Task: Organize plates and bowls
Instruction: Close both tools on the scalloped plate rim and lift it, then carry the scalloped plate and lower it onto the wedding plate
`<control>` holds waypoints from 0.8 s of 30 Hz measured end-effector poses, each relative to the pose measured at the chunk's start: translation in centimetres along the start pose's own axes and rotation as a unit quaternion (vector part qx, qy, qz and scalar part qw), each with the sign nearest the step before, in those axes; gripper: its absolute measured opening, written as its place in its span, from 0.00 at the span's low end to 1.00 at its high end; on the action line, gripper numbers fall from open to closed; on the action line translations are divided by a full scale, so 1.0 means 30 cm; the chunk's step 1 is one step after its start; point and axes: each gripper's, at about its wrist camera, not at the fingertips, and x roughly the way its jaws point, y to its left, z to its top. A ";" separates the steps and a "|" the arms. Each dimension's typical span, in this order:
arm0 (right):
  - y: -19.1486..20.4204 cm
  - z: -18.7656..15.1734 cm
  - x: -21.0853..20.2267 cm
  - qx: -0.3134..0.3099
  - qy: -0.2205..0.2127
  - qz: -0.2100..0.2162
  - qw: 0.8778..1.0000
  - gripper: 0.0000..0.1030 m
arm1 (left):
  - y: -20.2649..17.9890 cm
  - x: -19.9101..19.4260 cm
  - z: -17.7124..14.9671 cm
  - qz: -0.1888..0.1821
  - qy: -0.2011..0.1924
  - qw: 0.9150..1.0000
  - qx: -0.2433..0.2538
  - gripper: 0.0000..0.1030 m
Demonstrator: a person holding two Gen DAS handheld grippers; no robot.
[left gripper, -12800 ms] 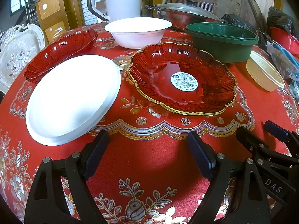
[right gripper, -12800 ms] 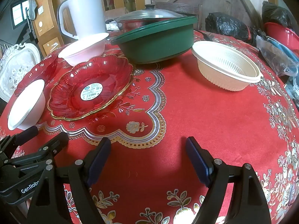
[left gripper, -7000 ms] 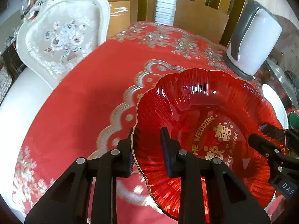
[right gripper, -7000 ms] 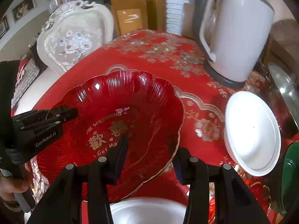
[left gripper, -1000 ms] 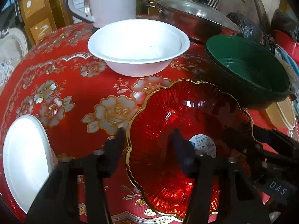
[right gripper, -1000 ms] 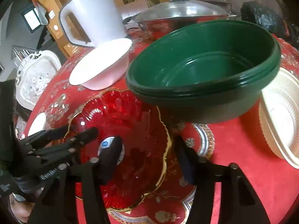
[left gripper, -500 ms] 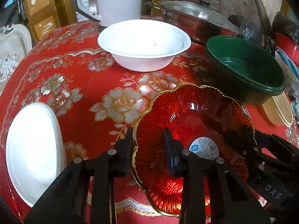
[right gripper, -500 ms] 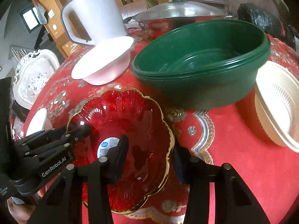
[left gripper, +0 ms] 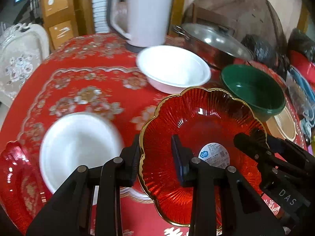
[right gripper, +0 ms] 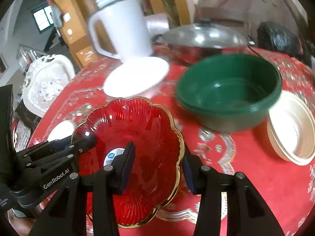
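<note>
Where both jaws close, the red plate [left gripper: 198, 122] rim sits between.

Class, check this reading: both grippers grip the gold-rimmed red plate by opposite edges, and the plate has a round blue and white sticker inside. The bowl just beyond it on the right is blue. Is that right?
One detail is wrong: the bowl beyond the red plate is green, not blue, as the right wrist view shows. The left gripper and right gripper do grip opposite edges, and the sticker is there.
</note>
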 end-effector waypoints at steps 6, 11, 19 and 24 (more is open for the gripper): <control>0.174 0.022 -0.017 -0.041 -0.011 0.027 0.999 0.45 | 0.178 -0.112 -0.027 0.020 -0.017 0.999 -0.040 0.29; 0.335 0.023 0.005 -0.075 -0.010 0.061 0.995 0.45 | 0.334 -0.201 -0.072 0.045 -0.028 0.996 -0.070 0.29; 0.597 -0.003 0.049 -0.132 0.002 0.110 0.985 0.45 | 0.603 -0.326 -0.182 0.085 -0.036 0.987 -0.128 0.29; 0.747 -0.026 0.100 -0.165 0.017 0.135 0.977 0.45 | 0.713 -0.369 -0.249 0.106 -0.035 0.982 -0.149 0.29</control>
